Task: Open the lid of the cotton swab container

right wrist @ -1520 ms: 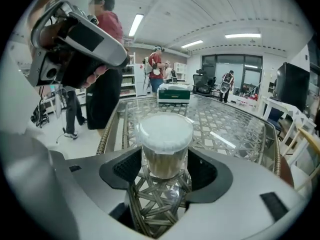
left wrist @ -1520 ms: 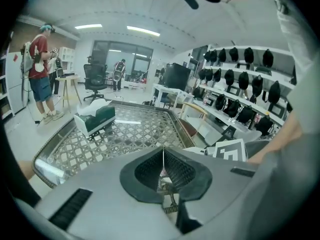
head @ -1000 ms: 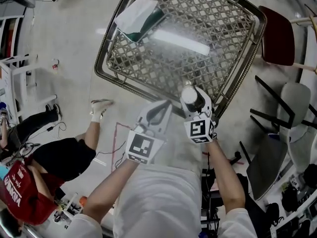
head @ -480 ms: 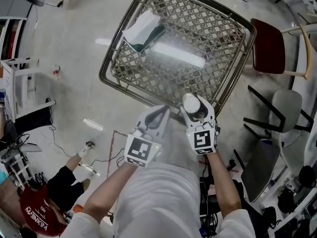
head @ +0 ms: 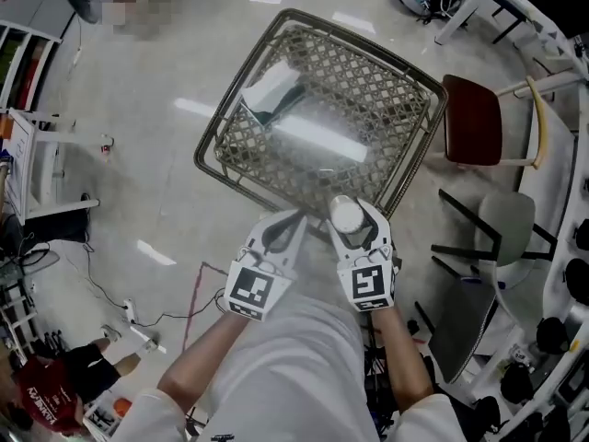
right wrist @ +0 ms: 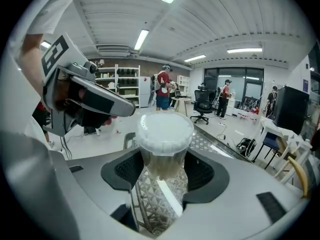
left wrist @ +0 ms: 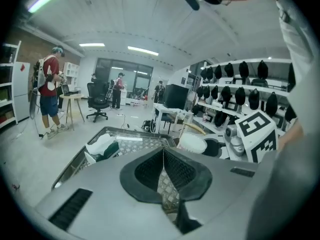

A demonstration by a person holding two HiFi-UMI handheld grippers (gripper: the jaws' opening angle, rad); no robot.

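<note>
The right gripper (head: 351, 226) is clamped on the cotton swab container (head: 346, 215), its dark pads (right wrist: 129, 170) pressing the clear round body from both sides, and the container stands upright in the grip with its white lid (right wrist: 164, 125) seated on top. In the head view the container is carried in the air over the near edge of a glass-topped lattice table (head: 373, 90), in front of the person's body. The left gripper (head: 292, 219) has its jaws brought fully together with nothing between them; the left gripper view shows the two pads meeting in a thin line over the lattice below. It is held just to the left of the container, near it but apart from it, and its marker cube (head: 251, 290) faces up toward the head camera. At the far left corner of the table lies a dark green and white pack (head: 271, 96). A red-seated chair (head: 473, 122) stands beside the table on the right, and a person in a red shirt (head: 48, 400) is at the lower left of the floor
</note>
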